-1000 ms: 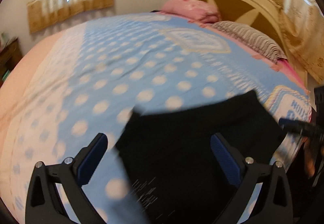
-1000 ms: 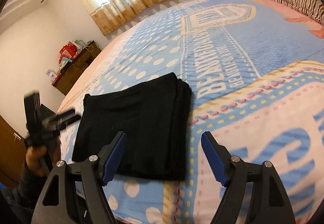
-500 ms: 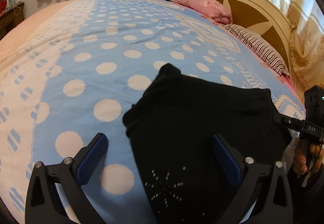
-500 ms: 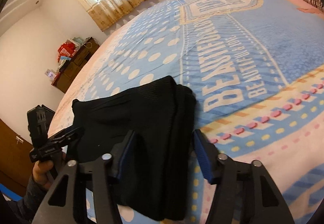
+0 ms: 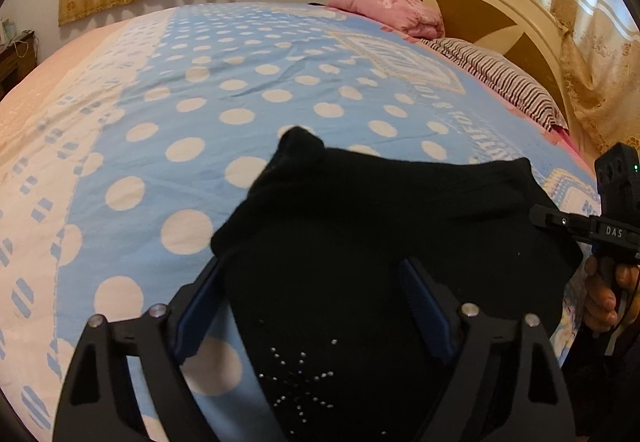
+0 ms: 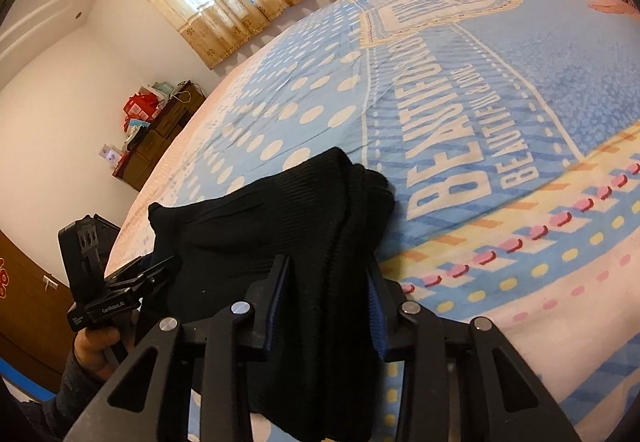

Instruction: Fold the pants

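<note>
Folded black pants [image 5: 380, 210] lie on the blue dotted bedspread [image 5: 200, 102] near its front edge. My left gripper [image 5: 310, 270] straddles their left part: the left finger sits at the cloth's left edge and the right finger rests on top. Its jaws are wide and closing. In the right wrist view the pants [image 6: 260, 226] show a thick folded right edge. My right gripper [image 6: 326, 266] is closing on that edge, and the bunched cloth fills the gap between its pads. Each view shows the other gripper, held by a hand, at the pants' far side.
A pink pillow [image 5: 388, 8] and a striped pillow [image 5: 500, 82] lie at the cream headboard [image 5: 480, 2]. A wooden dresser [image 6: 156, 138] with clutter stands by the far wall under the curtains. The bedspread stretches bare beyond the pants.
Both grippers came down onto the pants. The right jaws narrowed from wide apart to tight around the folded right edge. The left jaws drew in a little over the left part.
</note>
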A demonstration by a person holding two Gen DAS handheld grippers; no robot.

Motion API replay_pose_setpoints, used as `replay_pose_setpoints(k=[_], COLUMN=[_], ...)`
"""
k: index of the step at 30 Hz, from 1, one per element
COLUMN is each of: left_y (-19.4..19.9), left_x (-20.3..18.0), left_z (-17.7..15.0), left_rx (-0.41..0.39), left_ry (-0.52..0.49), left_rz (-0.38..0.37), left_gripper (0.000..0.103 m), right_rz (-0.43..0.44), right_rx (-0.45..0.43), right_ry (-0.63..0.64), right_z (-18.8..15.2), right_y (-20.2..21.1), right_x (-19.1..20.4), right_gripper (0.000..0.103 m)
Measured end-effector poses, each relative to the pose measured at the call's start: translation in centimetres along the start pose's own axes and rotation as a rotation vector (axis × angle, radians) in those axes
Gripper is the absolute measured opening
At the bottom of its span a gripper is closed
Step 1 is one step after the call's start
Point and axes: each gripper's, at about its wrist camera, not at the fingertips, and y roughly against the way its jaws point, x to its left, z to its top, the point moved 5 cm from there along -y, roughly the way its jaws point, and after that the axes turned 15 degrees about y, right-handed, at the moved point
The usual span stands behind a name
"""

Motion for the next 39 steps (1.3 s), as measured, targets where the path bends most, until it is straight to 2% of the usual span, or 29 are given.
replay_pose_setpoints(k=[2,6,10,15,20,24,27,30,39], left_y=[0.0,0.3,0.5,1.1,2.6,4.8,6.5,8.4,13.5], left_x=[0.1,-0.3,-0.5,-0.4,0.1,1.3,3.4,6.6,16.7], left_z=[0.0,-0.1,-0.1,0.0,0.4,1.2,2.0,3.0,4.8], left_rx=[-0.002,-0.009,-0.006,-0.007,-0.029,-0.080,-0.123,-0.169,-0.274], left_ry=[0.006,-0.011,-0.014,0.009,0.052,0.084,0.122,0.167,0.266], left_rz=[-0.010,-0.025,-0.048,-0.102,-0.142,-0.148,-0.129,-0.079,0.133], left_gripper=[0.087,0.073,0.064,0.035,0.029,0.028,0.028,0.028,0.028], right_rz=[-0.002,-0.021,-0.030,-0.055,-0.033,-0.003,0.051,0.125,0.296], right_rx=[-0.002,-0.008,-0.013,-0.027,-0.038,-0.015,0.001,0.022,0.048], right_ry=[-0.001,0.018,0.018,0.069,0.142,0.214,0.239,0.244,0.326], right_z=[0.1,0.1,0.0,0.6,3.0,5.7,8.1,10.3,13.9], right_y=[-0.1,0.0,0.0,0.9,1.9,0.3,-2.8,-7.0,-17.4], right_x=[0.1,0.6,0.6,2.1,5.1,7.6,9.3,11.6,21.7], right_gripper=[0.035,0.033,0.032,0.028,0.027,0.027,0.027,0.027,0.027])
